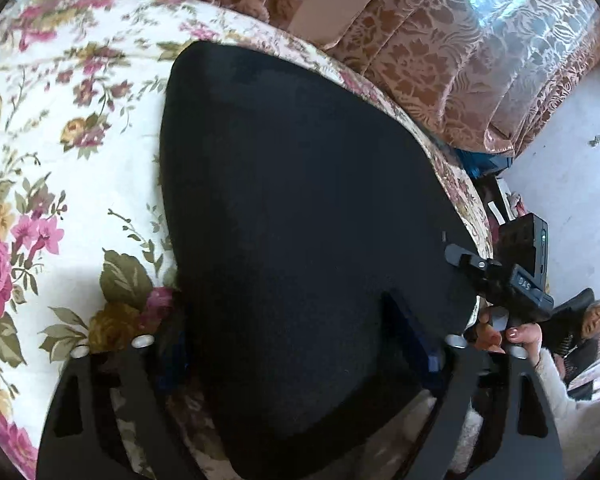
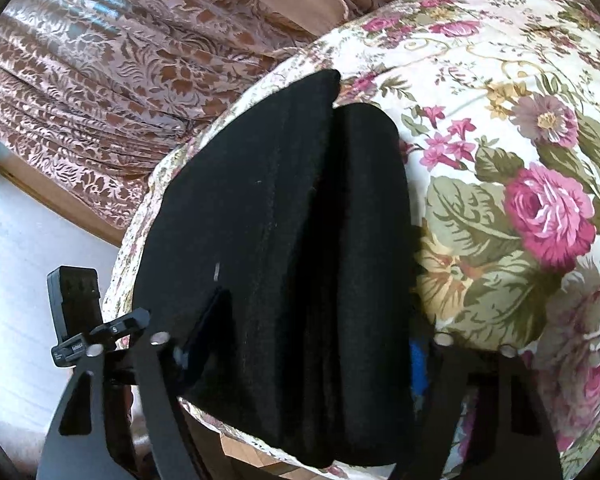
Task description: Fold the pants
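Both grippers, left [image 1: 300,344] and right [image 2: 304,344], sit spread around the near end of my black pants [image 2: 284,240], pinch unclear; the long axis runs straight ahead along the floral bedspread [image 2: 520,140].

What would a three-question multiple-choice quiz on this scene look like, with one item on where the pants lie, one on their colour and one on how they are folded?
1. Where do the pants lie?
A. on the floor
B. near the edge of the flowered bedspread
C. over a chair

2. What colour are they?
A. black
B. red
C. white

3. How do they lie in the right wrist view?
A. rolled into a ball
B. hanging from a hook
C. laid flat, the two legs side by side

Answers: 1 B, flowered cloth borders them with its edge close by; 2 A, the fabric is uniformly black; 3 C, a seam-like gap runs between two flat strips.
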Demonstrator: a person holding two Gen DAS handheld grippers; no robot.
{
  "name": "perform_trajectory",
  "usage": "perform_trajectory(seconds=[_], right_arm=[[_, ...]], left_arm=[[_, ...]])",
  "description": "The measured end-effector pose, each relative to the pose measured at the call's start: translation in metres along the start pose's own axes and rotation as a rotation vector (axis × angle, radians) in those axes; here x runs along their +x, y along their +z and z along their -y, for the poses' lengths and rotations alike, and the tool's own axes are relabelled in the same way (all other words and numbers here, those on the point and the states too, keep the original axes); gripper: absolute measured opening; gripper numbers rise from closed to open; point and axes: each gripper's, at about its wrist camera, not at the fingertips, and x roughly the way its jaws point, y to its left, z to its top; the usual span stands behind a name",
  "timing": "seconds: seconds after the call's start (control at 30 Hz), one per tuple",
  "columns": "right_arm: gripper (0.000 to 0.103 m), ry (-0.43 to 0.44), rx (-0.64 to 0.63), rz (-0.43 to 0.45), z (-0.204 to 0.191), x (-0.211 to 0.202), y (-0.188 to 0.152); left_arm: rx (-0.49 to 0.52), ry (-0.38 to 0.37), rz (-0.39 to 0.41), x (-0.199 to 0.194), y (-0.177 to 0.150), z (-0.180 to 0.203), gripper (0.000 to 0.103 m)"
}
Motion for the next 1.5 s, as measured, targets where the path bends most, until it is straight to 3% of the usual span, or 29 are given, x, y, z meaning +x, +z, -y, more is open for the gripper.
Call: perform_trajectory(seconds=[0.1,0.2,0.33,0.53,0.77,1.03,1.23,1.33,1.43,1.47,1.5], right_arm=[[0.055,0.009,-0.033,0.028,-0.005,-0.006,-0.001],[0.050,-0.002,-0.086,0.073,-0.015,-0.014,-0.002],[0.047,-0.030,-0.164,0.155,-0.032,-0.020,0.001],[0.047,-0.025,-0.242,0.241,-0.042,-0.016,0.029],[0.047,-0.019,-0.302,0.311,-0.042,0.009,0.084],[0.047,-0.063,-0.323,0.339,-0.032,0.062,0.169],[0.047,-0.083,-0.313,0.359,-0.017,0.100,0.211],[0.050,-0.115,-0.239,0.321,0.003,0.122,0.225],[0.067,-0.148,-0.137,0.279,0.032,0.138,0.226],[0.076,-0.121,-0.096,0.281,0.043,0.138,0.225],[0.076,-0.087,-0.065,0.282,0.050,0.136,0.225]], left_arm=[[0.054,0.059,0.039,-0.007,-0.002,0.014,0.068],[0.137,0.123,0.072,-0.014,-0.004,0.030,0.058],[0.273,0.218,0.123,-0.019,0.000,0.057,0.051],[0.312,0.237,0.229,-0.029,0.021,0.066,0.047],[0.338,0.281,0.338,-0.024,0.077,0.060,0.047],[0.320,0.350,0.365,0.011,0.156,0.020,0.047],[0.284,0.372,0.404,0.035,0.206,-0.004,0.047],[0.281,0.395,0.382,0.056,0.223,-0.021,0.047],[0.242,0.383,0.341,0.073,0.226,-0.041,0.054],[0.242,0.371,0.350,0.074,0.222,-0.045,0.058],[0.249,0.366,0.360,0.075,0.217,-0.048,0.060]])
